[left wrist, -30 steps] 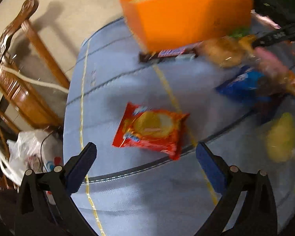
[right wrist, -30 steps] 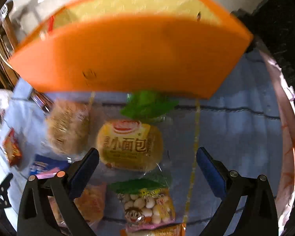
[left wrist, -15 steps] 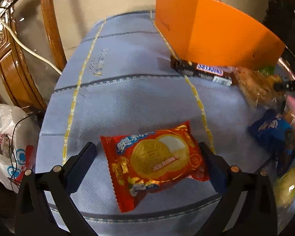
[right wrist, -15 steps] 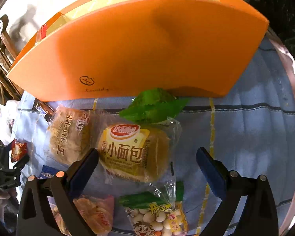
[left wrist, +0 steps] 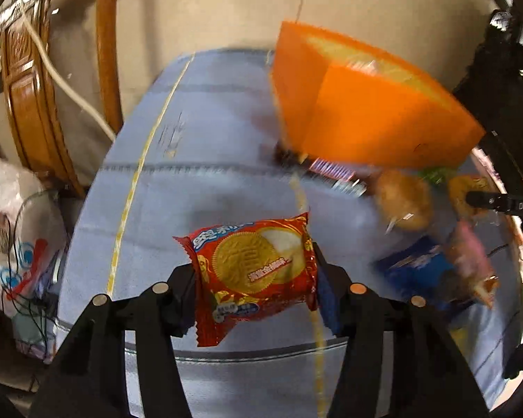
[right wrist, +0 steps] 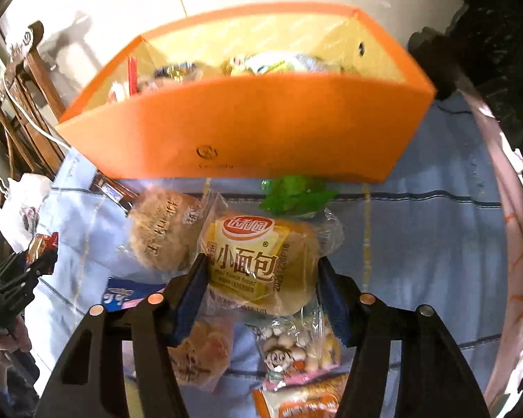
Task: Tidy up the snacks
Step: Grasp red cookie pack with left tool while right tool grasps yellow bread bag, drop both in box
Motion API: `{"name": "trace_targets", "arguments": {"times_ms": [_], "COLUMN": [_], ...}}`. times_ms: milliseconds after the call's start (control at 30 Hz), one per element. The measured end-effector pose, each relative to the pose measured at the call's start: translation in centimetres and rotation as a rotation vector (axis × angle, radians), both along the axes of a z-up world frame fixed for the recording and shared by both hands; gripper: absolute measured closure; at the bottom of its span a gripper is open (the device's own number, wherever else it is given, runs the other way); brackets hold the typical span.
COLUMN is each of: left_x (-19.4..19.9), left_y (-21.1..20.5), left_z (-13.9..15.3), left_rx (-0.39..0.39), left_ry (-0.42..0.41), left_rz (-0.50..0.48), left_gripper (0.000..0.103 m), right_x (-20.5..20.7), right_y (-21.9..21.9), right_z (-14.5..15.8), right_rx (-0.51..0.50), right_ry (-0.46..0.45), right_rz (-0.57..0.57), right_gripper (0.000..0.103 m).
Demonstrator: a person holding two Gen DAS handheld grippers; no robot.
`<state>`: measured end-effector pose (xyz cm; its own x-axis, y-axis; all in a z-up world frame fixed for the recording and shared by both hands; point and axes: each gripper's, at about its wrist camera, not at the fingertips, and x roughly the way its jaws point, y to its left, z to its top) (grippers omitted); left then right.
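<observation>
My left gripper point(left wrist: 256, 287) is shut on a red biscuit packet point(left wrist: 252, 270) and holds it above the blue tablecloth point(left wrist: 198, 188). My right gripper point(right wrist: 261, 285) is shut on a yellow bread packet point(right wrist: 258, 264), lifted in front of the orange box point(right wrist: 261, 136), which holds several snacks. The box also shows in the left wrist view point(left wrist: 369, 122). The left gripper with its red packet shows at the left edge of the right wrist view point(right wrist: 35, 261).
Loose snacks lie on the cloth: a brown bun point(right wrist: 160, 230), a green packet point(right wrist: 296, 198), a blue packet point(right wrist: 122, 296), a candy bag point(right wrist: 293, 348), a chocolate bar point(left wrist: 331, 170). A wooden chair point(left wrist: 28, 104) and a plastic bag point(left wrist: 14, 237) stand left of the table.
Both grippers closed: the left on the red biscuit packet, the right on the yellow bread packet. Both packets are now lifted, and the box interior has come into the right view.
</observation>
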<state>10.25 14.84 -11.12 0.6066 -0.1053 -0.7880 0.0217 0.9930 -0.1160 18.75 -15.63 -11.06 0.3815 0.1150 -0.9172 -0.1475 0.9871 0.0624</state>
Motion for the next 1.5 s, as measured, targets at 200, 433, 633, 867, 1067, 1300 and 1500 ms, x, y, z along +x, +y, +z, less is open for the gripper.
{"name": "trace_targets", "arguments": {"times_ms": [200, 433, 633, 867, 1067, 1300, 1500], "left_x": [1.0, 7.3, 13.8, 16.8, 17.7, 14.6, 7.3], "left_y": [-3.6, -9.6, -13.7, -13.7, -14.5, -14.8, -15.9], "left_z": [5.3, 11.9, 13.3, 14.2, 14.5, 13.7, 9.4], "left_rx": [0.044, 0.041, 0.072, 0.168, 0.134, 0.21, 0.397], "left_ry": [-0.084, -0.107, -0.054, -0.058, -0.131, -0.148, -0.223], "left_rz": [-0.062, 0.006, -0.005, -0.003, -0.108, -0.25, -0.647], "left_gripper": [0.049, 0.049, 0.049, 0.049, 0.004, 0.004, 0.004], "right_x": [-1.0, 4.3, 8.1, 10.7, 12.5, 9.4, 2.0], "right_y": [-1.3, -2.1, -0.2, 0.7, 1.0, -0.7, -0.5], "right_z": [5.9, 12.2, 12.5, 12.4, 12.0, 13.2, 9.2], "right_rx": [0.029, -0.082, -0.126, -0.154, -0.168, -0.126, -0.26], "right_ry": [-0.125, -0.231, -0.213, -0.203, -0.193, -0.276, -0.237], "right_rz": [-0.033, -0.145, -0.102, -0.079, -0.055, 0.064, 0.543], "right_gripper": [0.041, 0.041, 0.041, 0.041, 0.02, 0.004, 0.004]}}
